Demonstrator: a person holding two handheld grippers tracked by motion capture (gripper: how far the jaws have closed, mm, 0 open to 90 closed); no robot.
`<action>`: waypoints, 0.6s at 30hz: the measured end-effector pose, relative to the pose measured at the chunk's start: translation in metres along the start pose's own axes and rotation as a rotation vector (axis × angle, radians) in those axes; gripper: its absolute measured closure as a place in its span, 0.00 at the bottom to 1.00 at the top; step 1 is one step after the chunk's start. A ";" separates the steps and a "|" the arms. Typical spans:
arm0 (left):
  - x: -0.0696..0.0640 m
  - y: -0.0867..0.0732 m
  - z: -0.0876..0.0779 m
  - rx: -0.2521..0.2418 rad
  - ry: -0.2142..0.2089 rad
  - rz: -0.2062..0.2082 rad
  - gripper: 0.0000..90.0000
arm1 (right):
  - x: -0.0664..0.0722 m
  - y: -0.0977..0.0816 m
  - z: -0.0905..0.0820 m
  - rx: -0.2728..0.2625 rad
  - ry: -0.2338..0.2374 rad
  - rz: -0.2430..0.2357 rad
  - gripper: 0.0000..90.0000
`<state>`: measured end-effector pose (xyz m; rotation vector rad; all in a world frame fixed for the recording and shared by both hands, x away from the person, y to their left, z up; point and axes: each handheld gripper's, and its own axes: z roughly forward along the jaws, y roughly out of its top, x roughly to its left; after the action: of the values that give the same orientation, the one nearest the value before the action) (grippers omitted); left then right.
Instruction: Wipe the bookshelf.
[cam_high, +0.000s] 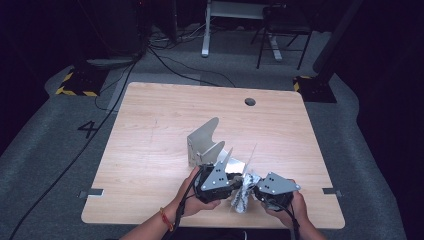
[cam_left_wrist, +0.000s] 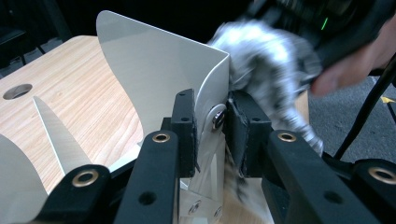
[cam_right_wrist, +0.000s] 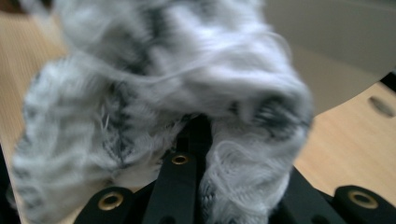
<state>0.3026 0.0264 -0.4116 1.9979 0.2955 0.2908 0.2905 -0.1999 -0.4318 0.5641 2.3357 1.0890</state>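
Jaws of the left gripper (cam_left_wrist: 208, 133) are clamped on the upright edge of a bent metal bracket (cam_left_wrist: 154, 74), pads pressing either side of a screw head. Jaws of the right gripper (cam_right_wrist: 196, 135) are clenched on a fluffy grey-and-white cloth (cam_right_wrist: 163, 79), which bulges around them. Seen from the high view, the cloth (cam_high: 243, 192) hangs between the two grippers near the front edge of the wooden table (cam_high: 150, 130), just beside the bracket.
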 end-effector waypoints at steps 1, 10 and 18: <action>0.001 0.000 0.000 0.001 0.001 -0.001 0.82 | -0.001 -0.004 0.005 0.020 0.005 0.008 0.92; 0.004 -0.001 0.002 -0.008 -0.004 -0.008 0.83 | -0.022 -0.029 0.054 0.144 -0.043 0.045 0.92; 0.003 0.006 0.014 0.008 0.021 0.019 0.83 | -0.043 -0.034 0.053 0.133 -0.097 0.128 0.92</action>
<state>0.3104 0.0127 -0.4116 2.0073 0.2912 0.3236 0.3506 -0.2130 -0.4773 0.8076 2.3249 0.9441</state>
